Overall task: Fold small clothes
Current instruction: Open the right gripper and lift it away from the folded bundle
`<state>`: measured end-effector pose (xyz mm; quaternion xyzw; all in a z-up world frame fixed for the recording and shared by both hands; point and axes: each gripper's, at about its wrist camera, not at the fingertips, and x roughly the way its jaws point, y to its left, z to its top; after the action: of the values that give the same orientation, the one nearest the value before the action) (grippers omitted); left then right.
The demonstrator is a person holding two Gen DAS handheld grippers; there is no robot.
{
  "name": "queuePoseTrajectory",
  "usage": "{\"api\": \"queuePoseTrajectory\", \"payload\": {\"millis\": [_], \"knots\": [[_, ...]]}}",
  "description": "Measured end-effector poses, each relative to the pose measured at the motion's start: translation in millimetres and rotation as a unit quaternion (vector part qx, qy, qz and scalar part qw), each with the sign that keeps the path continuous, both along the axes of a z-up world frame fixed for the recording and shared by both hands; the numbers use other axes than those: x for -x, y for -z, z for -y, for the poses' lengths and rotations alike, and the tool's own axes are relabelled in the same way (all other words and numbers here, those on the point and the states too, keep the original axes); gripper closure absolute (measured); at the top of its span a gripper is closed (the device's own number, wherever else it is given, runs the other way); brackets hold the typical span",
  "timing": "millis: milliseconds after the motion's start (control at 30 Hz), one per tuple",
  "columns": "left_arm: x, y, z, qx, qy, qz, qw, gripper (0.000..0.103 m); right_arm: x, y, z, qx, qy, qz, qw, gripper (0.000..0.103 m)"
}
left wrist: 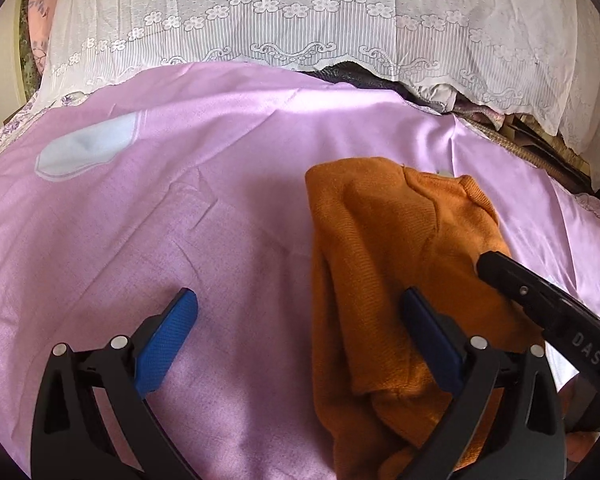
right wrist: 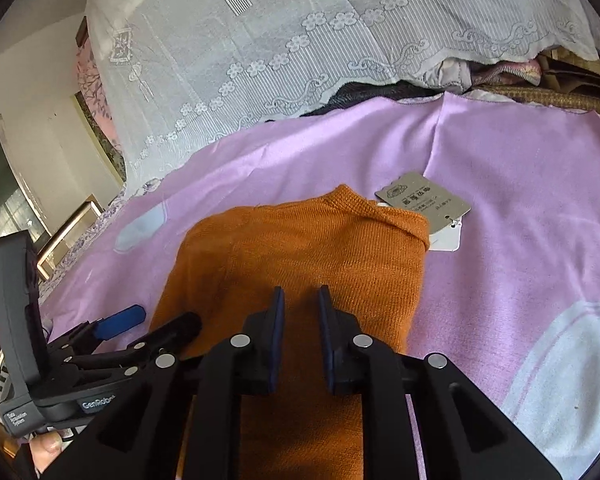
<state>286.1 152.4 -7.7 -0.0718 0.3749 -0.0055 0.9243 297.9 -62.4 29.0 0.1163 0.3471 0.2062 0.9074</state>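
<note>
Count: one orange knit garment [right wrist: 300, 248], two hand-held grippers, one lilac sheet [left wrist: 228, 128] beneath everything, one white lace cover [left wrist: 300, 12] draped over a pile beyond the sheet. Paper hang tags [right wrist: 424, 198] at the garment's far end: one grey printed card on top, one white card edge under it, so two seen.

Left gripper [left wrist: 300, 312]: jaws spread wide, nothing pinched. Its left blue pad [left wrist: 164, 344] is over bare sheet; its right pad is over the garment's left portion. Whether either pad touches the cloth below cannot be told. The garment's left edge falls in the gap between the two pads, closer to the right one.

Right gripper [right wrist: 300, 304]: jaws stand narrowly apart, a slim gap between the pads. Through the gap only the flat knit surface shows; no fold is visibly nipped between the pads. It points along the garment's length, tips over its middle.

Garment position: folded into a long narrow strip on the sheet, directly beneath and ahead of the right gripper, running away toward the tags. Relative to the left gripper it lies ahead and to the right. In the left wrist view the right gripper's black finger lies over the garment's right side, beyond the left gripper's right pad.

A fingertip [right wrist: 48, 446] shows under the left gripper's body.
</note>
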Motion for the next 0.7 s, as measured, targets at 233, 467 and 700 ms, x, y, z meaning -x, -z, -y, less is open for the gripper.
{"api": "queuePoseTrajectory", "payload": {"millis": [233,467,700], "knots": [[7.6,-2.2,2.1,0.001,0.004,0.01,0.9999,0.005,24.7,-8.9,3.1,0.013,0.01,0.034,0.999,0.053],[15.7,-2.1,2.6,0.006,0.007,0.011,0.9999,0.005,36.9,-6.3,11.0,0.02,0.027,0.02,0.999,0.045],[23.1,-2.2,4.3,-0.001,0.007,0.011,0.9999,0.005,42.2,15.0,42.1,-0.056,0.044,-0.054,0.996,0.035]]}}
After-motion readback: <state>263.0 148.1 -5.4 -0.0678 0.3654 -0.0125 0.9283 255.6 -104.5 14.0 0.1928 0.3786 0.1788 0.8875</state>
